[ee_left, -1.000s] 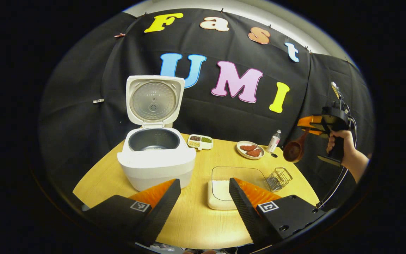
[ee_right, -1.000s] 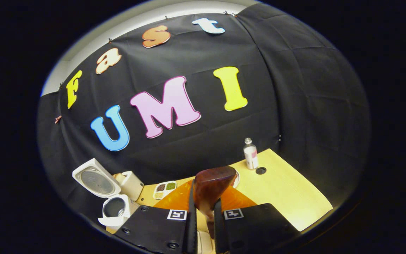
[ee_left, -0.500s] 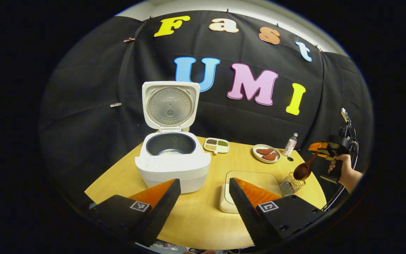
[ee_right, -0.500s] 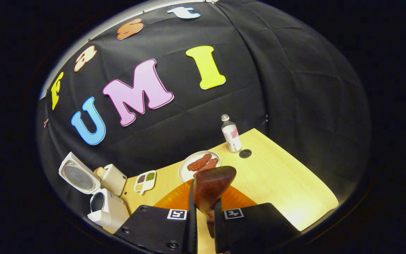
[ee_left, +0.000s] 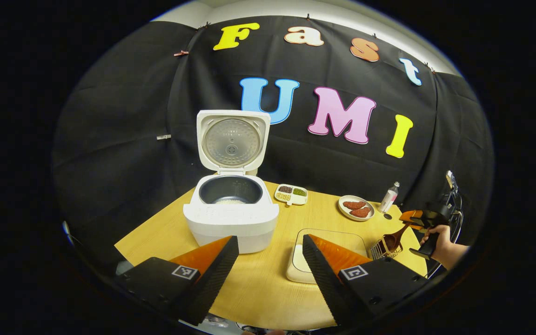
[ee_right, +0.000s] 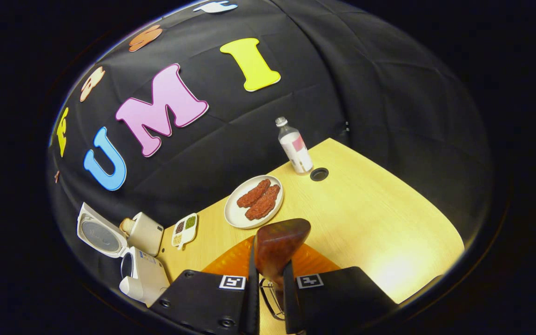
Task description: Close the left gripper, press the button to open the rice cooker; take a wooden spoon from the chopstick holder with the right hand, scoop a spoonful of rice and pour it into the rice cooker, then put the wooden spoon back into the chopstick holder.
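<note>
The white rice cooker (ee_left: 231,218) stands with its lid up, a little rice showing in its dark pot; it also appears small in the right gripper view (ee_right: 143,279). My left gripper (ee_left: 268,260) hangs open above the table's near edge, nothing between its fingers. At the far right my right gripper (ee_left: 412,217), held by a hand (ee_left: 442,242), is shut on the wooden spoon (ee_left: 391,240), whose bowl dips into the wire chopstick holder (ee_left: 382,249). In the right gripper view the gripper (ee_right: 270,284) clamps the spoon (ee_right: 275,249) above the holder's wire rim (ee_right: 268,298).
A clear-lidded container of rice (ee_left: 326,253) sits between cooker and holder. A divided dish of beans (ee_left: 291,194), a plate of red meat pieces (ee_right: 254,201), a small bottle (ee_right: 294,146) and a table hole (ee_right: 319,174) lie toward the back of the wooden table (ee_right: 379,218).
The right gripper has come down with the spoon from above the table to the wire holder, the spoon bowl now inside it. The left gripper drew back slightly and stayed open.
</note>
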Motion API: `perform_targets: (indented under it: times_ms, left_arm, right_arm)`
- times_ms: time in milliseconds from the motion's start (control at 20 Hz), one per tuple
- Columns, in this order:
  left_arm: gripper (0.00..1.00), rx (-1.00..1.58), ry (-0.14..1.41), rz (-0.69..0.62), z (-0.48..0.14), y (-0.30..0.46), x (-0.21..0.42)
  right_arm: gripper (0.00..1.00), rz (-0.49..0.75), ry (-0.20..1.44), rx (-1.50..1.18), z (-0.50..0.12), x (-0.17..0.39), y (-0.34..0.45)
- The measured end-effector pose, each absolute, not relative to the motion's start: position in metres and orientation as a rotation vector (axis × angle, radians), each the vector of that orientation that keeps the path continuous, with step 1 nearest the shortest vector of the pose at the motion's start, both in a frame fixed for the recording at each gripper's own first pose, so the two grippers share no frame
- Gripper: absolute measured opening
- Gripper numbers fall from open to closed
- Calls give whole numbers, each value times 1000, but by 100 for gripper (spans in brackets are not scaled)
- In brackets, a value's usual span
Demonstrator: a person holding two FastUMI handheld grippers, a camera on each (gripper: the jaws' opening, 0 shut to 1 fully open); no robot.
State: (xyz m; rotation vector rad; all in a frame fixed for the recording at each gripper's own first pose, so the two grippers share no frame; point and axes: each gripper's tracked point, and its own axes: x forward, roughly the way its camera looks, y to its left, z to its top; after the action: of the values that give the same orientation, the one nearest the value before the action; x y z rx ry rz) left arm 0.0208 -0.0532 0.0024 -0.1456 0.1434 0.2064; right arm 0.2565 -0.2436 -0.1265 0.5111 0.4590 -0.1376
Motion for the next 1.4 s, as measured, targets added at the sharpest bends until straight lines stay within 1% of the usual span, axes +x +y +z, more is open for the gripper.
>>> perform_targets:
  times_ms: [150,250,300,350,450,500,550,750,900,1050,1200,1250,1400]
  left_arm:
    - [95,-153,152,214,-1,-56,18]
    - [95,-161,153,216,-2,-57,18]
    - [95,-161,150,218,0,-56,18]
    - [95,-159,144,219,2,-54,19]
    - [96,-151,132,222,9,-50,23]
    - [95,-149,120,221,14,-47,26]
    - [95,-150,108,221,19,-43,28]
    - [95,-132,67,238,43,-22,40]
    - [95,-128,17,238,75,-5,52]
    - [95,-88,-37,244,115,12,65]
    - [95,-7,-79,263,158,32,80]
    - [95,21,-80,285,169,42,87]
    - [95,41,-74,279,199,59,115]
  right_arm:
    - [27,-134,491,524,-140,252,-243]
    - [29,-138,473,547,-135,251,-246]
    - [34,-143,467,547,-134,251,-249]
    - [54,-145,461,543,-133,251,-251]
    - [88,-147,470,522,-134,239,-254]
    - [89,-156,470,494,-135,234,-257]
    - [100,-162,463,468,-134,232,-260]
    - [98,-189,455,381,-125,211,-264]
    - [99,-223,429,300,-117,188,-279]
    - [99,-256,370,197,-98,162,-292]
    - [98,-261,299,105,-72,135,-291]
    - [98,-259,278,77,-65,126,-288]
    - [99,-233,234,30,-43,105,-271]
